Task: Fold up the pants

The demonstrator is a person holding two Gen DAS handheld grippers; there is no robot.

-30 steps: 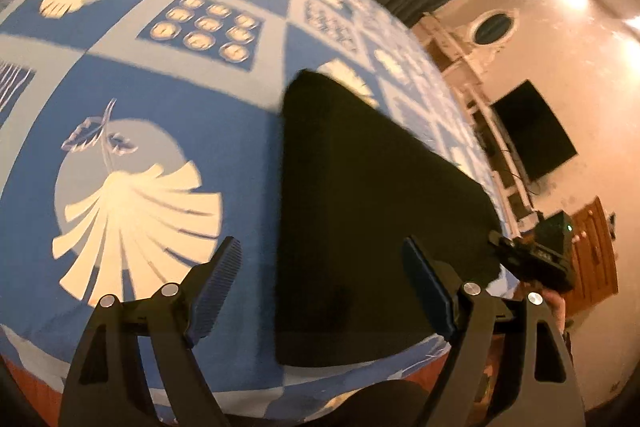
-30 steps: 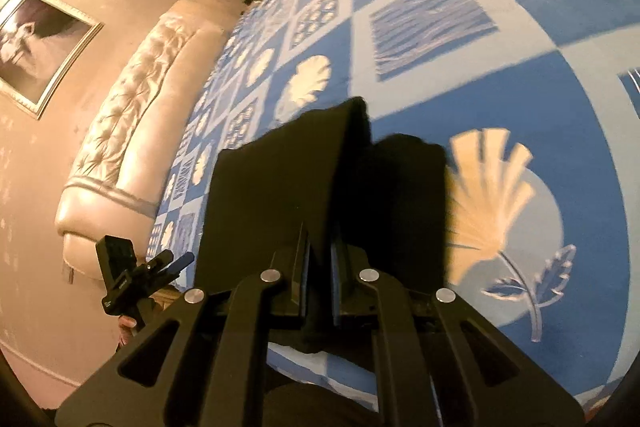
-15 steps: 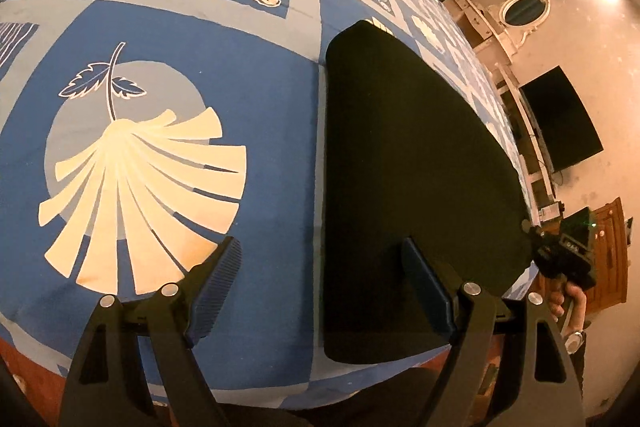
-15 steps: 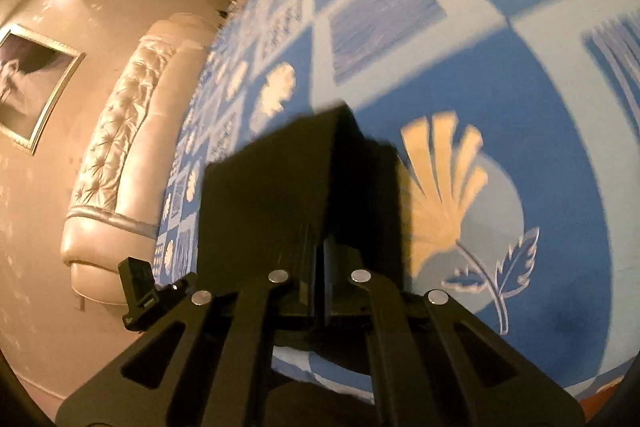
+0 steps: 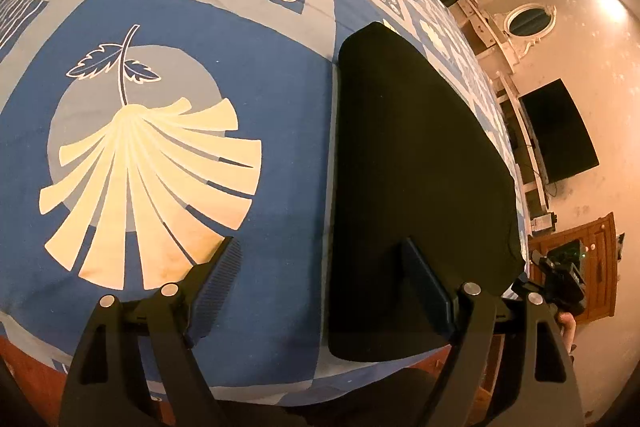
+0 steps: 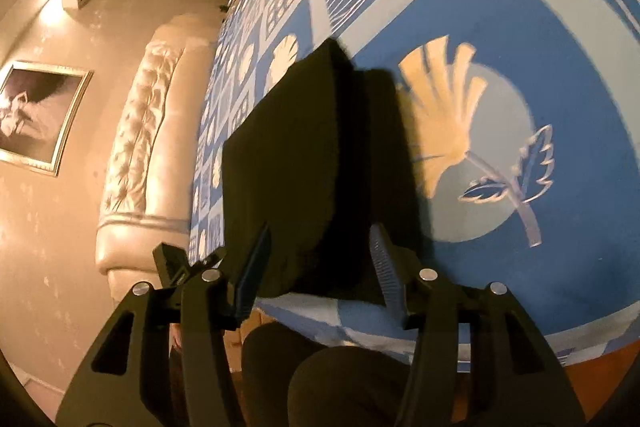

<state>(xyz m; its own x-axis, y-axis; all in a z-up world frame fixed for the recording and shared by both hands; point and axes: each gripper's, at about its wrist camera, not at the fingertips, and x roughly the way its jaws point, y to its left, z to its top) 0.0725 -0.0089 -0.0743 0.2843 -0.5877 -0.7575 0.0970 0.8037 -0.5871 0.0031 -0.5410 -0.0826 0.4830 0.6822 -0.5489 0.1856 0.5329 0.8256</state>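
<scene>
Left wrist: folded pants [image 5: 416, 163] near bedspread [image 5: 280, 39] edge; left jaws wide, right jaws just opening, empty.

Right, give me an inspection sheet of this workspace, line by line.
Surface: bed cover, blue with cream leaf and shell prints, smooth.
Job's things: black pants, folded into a flat stack near the bed's front edge.
Clutter: nothing seen.
Grippers: left tool open, empty, one finger over the pants; right tool has just been opening, pads apart either side of the pants' edge, not pressing.
Cables: a thin lead below the wall screen.
Surroundings: tufted headboard, framed picture, wooden cabinet.
</scene>
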